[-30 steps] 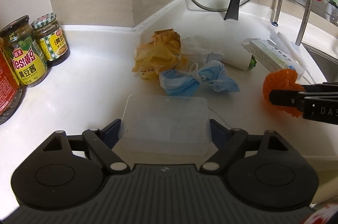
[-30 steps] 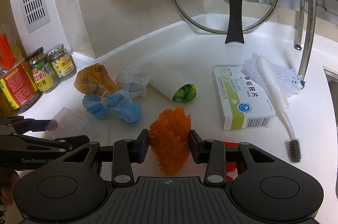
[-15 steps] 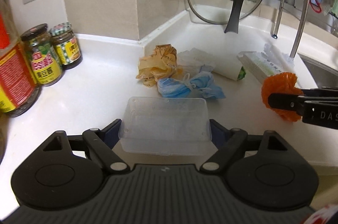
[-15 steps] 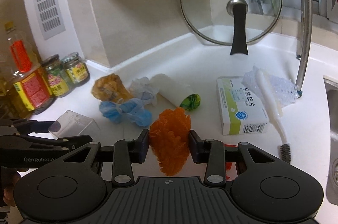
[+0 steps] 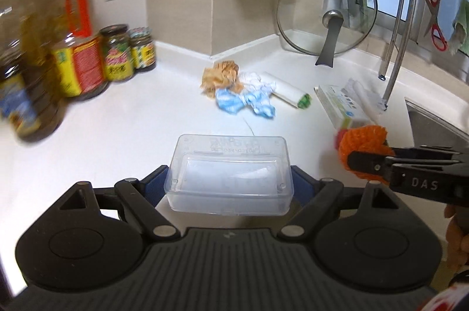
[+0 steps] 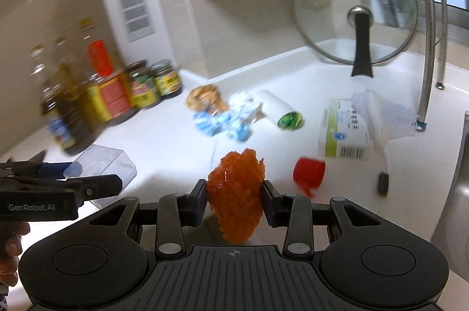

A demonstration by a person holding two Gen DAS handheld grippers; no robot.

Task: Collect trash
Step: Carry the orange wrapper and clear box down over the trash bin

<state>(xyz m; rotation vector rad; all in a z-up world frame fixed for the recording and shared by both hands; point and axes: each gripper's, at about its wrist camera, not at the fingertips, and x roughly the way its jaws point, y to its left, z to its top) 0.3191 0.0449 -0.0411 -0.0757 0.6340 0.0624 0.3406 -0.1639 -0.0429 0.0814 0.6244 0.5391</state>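
My left gripper (image 5: pixel 230 182) is shut on a clear plastic box (image 5: pixel 230 174), held above the white counter; it also shows in the right wrist view (image 6: pixel 99 164). My right gripper (image 6: pixel 234 193) is shut on an orange mesh wad (image 6: pixel 236 193), seen at the right in the left wrist view (image 5: pixel 362 145). On the counter lie a crumpled yellow wrapper (image 5: pixel 221 74), a blue face mask (image 5: pixel 244 102), white tissue (image 5: pixel 255 80), a white paper roll with a green end (image 5: pixel 288 92) and a red scrap (image 6: pixel 309 174).
Jars and oil bottles (image 5: pixel 82 64) stand at the left. A glass lid (image 5: pixel 326 17) leans on the back wall. A medicine box (image 6: pixel 344 133) and a white brush (image 6: pixel 381 135) lie near the faucet pipe (image 6: pixel 428 47). The sink (image 5: pixel 436 120) is at the right.
Both grippers have lifted and pulled back from the counter with their loads; the trash pile looks smaller and farther. A red scrap now shows on the counter.
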